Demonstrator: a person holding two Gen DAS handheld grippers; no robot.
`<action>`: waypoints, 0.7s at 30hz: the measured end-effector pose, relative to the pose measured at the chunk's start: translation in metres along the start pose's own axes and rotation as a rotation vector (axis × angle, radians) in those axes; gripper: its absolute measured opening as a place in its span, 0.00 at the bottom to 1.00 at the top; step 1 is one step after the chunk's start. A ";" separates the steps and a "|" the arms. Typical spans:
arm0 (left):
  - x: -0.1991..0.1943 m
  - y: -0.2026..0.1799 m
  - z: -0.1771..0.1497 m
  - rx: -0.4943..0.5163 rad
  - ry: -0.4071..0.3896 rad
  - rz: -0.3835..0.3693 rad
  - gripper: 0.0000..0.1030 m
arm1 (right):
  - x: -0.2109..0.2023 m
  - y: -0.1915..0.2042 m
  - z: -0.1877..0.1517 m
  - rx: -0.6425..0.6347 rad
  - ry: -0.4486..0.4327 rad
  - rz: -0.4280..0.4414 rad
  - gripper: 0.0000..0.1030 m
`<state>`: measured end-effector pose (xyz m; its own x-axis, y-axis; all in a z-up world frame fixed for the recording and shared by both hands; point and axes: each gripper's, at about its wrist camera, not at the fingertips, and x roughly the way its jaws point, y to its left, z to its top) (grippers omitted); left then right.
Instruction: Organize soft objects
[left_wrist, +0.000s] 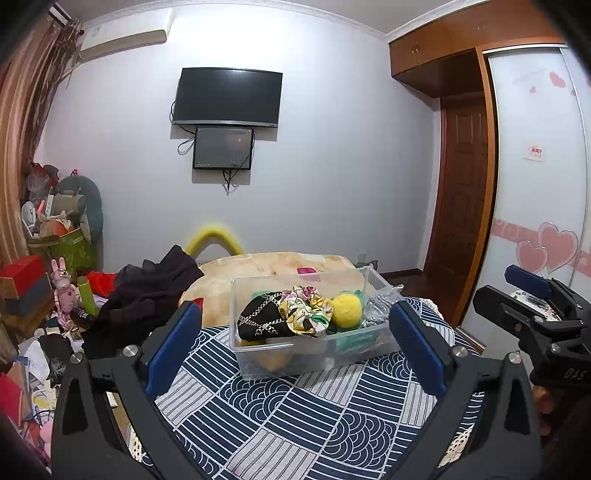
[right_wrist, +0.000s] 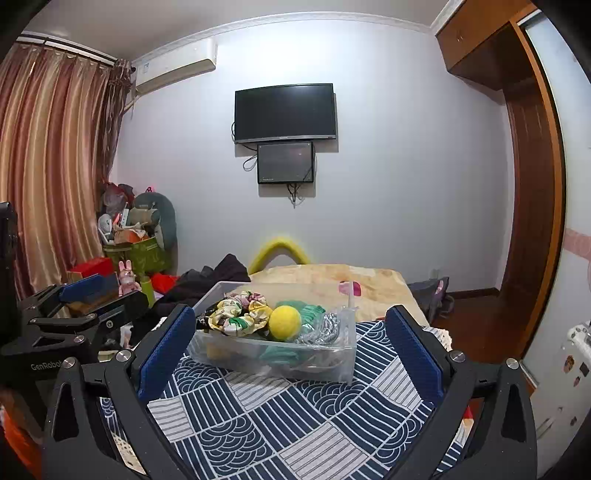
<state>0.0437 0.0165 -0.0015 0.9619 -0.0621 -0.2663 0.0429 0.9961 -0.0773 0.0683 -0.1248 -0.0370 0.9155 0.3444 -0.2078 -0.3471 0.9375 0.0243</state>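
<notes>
Both my left gripper (left_wrist: 295, 347) and right gripper (right_wrist: 291, 350) are wide and hold nothing, the clear box (left_wrist: 280, 360) of soft things sits just ahead, and its bottom things look blurry through the wall.

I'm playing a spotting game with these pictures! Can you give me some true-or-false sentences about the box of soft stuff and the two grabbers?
1. The yellow ball is inside the clear box. True.
2. The left gripper is squeezing the ball. False: it is open and holds nothing.
3. The clear box sits on a blue-and-white patterned cloth. True.
4. The right gripper is shut. False: its jaws stand wide open, empty.
5. The box is empty. False: it holds a floral scrunchie, a black scrunchie and more.
</notes>
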 end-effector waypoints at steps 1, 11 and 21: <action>-0.001 0.000 0.000 0.001 -0.003 0.001 1.00 | 0.000 0.000 -0.001 -0.002 -0.001 -0.001 0.99; -0.003 -0.002 -0.001 0.008 -0.008 -0.002 1.00 | -0.005 0.004 -0.003 -0.010 -0.009 -0.004 0.99; -0.007 -0.009 -0.004 0.030 -0.019 -0.004 1.00 | -0.008 0.005 -0.003 0.000 -0.011 -0.007 1.00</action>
<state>0.0354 0.0080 -0.0029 0.9667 -0.0655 -0.2475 0.0550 0.9973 -0.0492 0.0585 -0.1235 -0.0386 0.9199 0.3388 -0.1975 -0.3410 0.9398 0.0234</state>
